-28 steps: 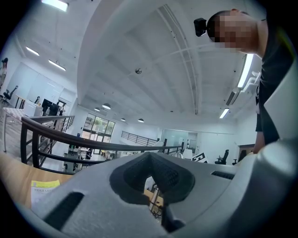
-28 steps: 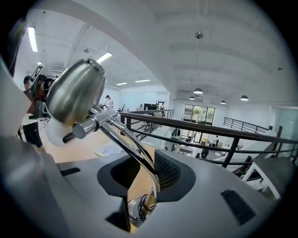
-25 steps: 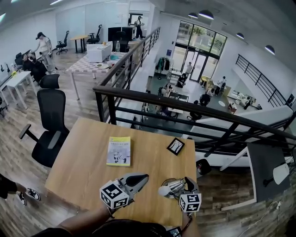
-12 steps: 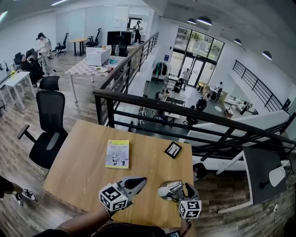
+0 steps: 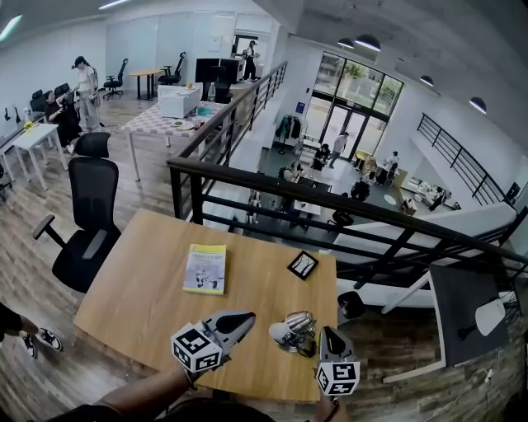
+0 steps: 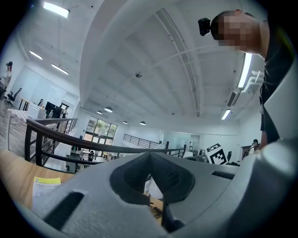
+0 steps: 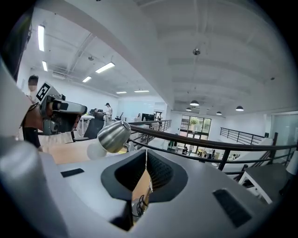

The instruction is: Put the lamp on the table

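The small lamp with silver metal shade and white bulb point(image 5: 289, 328) rests on the light wooden table point(image 5: 140, 297); the right gripper point(image 5: 329, 335) has drawn back from it, its jaws just closed on nothing; the left gripper point(image 5: 246, 316) hovers closed and empty.

You work in bright, even light from white ceiling strip lights point(image 6: 55, 9) and tall far glass windows point(image 5: 356, 89). The silver metal lamp shade point(image 7: 113, 135) glints. Fisheye bending and dark corners mark every view; near edges look soft.
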`<state>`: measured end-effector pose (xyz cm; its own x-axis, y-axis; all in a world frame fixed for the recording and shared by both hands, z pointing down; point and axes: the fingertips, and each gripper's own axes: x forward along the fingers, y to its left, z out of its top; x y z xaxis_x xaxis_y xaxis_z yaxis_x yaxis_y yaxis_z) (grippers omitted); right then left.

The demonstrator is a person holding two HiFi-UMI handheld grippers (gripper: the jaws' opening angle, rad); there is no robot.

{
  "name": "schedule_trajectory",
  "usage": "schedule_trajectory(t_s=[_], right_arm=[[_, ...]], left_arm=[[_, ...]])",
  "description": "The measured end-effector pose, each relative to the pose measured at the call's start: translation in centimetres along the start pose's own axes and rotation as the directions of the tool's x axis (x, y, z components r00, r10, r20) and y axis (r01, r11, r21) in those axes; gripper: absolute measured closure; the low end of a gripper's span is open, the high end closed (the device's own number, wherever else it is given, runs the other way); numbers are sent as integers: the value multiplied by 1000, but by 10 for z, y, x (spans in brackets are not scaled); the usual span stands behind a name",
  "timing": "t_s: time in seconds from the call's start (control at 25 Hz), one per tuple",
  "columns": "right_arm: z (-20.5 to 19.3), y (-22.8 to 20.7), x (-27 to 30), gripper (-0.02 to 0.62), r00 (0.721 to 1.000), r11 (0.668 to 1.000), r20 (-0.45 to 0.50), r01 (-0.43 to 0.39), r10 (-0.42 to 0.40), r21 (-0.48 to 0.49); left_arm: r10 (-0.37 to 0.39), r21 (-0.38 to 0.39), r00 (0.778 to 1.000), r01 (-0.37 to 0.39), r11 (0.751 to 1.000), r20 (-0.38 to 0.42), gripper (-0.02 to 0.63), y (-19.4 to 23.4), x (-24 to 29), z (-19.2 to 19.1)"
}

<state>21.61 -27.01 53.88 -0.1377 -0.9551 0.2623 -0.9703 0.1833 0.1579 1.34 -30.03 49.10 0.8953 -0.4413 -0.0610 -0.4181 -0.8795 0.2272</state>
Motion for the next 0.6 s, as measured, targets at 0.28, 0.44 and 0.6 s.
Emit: schedule_trajectory(t_s=[0.28,0.44,0.6], right_arm=[[9,16,-49,580,992,994,49,-113,112,7],[3,24,-89,580,986,988,67,-153,152,12],[-2,27,-139,580,980,984,83,-180,179,15]], left_arm=[[24,6,1000,-24,1000,4,598,-57,1,-13],[42,16,999,-43,999,8,598,-98,-8,-21],[67,24,998,-67,997,20,598,-144,-24,-24]])
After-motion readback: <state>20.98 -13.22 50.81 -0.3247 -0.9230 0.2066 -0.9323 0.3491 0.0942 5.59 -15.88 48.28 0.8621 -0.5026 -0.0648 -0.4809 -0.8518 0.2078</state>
